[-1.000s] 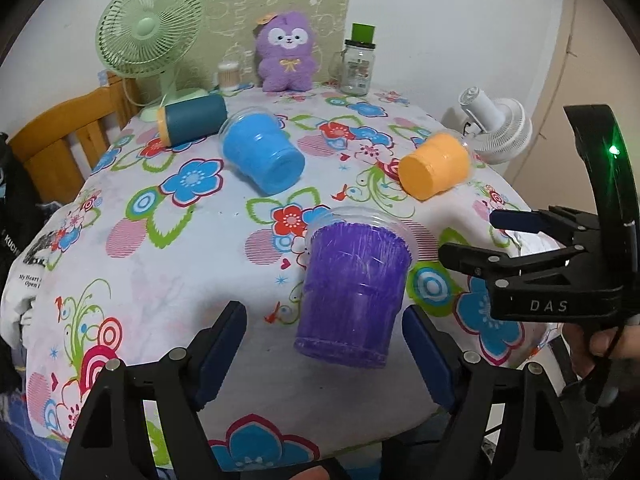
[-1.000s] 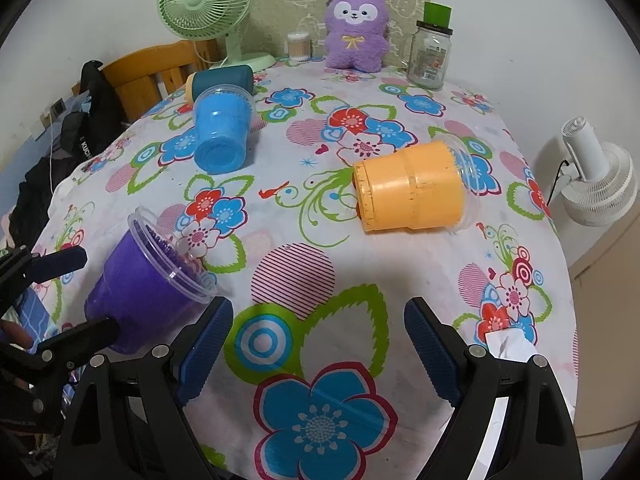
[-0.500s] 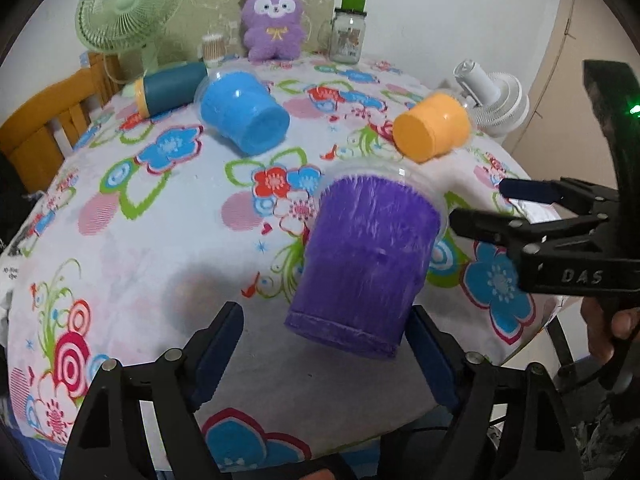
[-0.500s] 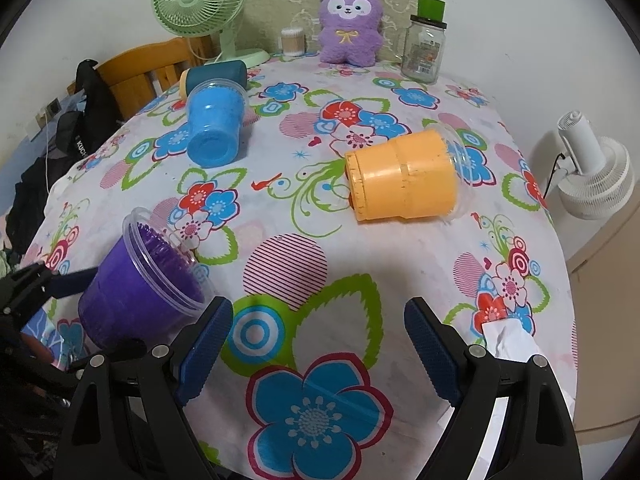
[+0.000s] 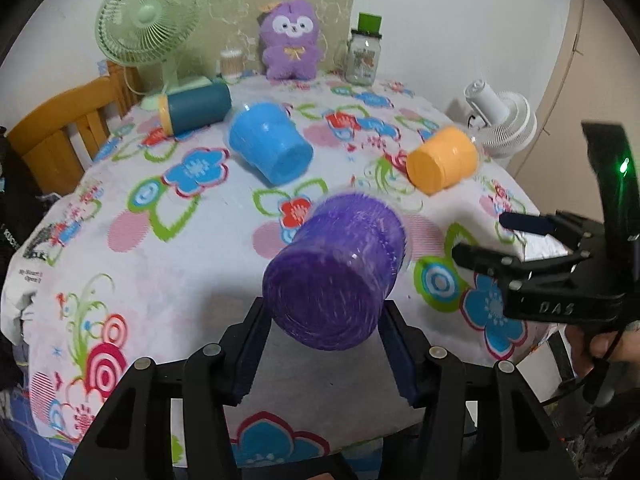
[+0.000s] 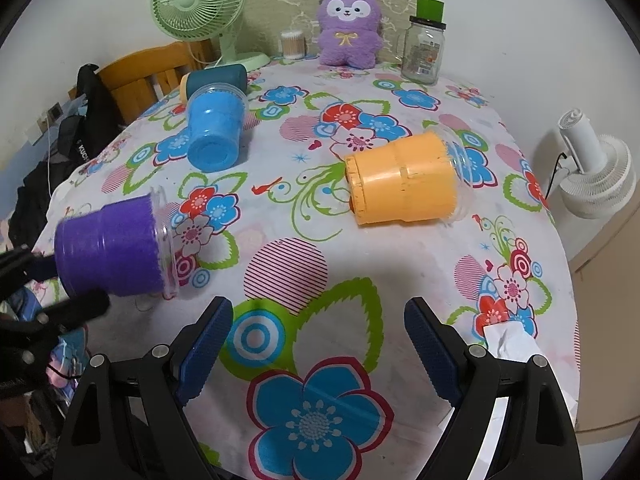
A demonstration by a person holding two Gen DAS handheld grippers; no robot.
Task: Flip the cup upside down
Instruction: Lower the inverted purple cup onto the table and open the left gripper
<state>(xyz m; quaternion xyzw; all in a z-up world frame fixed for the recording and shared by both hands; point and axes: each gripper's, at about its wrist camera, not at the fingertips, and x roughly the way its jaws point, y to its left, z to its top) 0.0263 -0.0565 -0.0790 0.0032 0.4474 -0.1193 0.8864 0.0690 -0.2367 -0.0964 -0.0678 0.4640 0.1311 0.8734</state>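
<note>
Nearest the worktop edge, well short of the orange cup: purple cup, pinched base-first and tipped sideways in left claw for inversion; right claw spread, empty, beside it.

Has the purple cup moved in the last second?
Yes. The purple cup, gripped by the left gripper, has tipped from near upright onto its side, rim toward the orange cup.

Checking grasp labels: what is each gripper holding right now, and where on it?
Left gripper holds the purple cup, fingers clamped on opposite sides of its wall near the base, cup tipped sideways. Right gripper is open, holding nothing.
</note>
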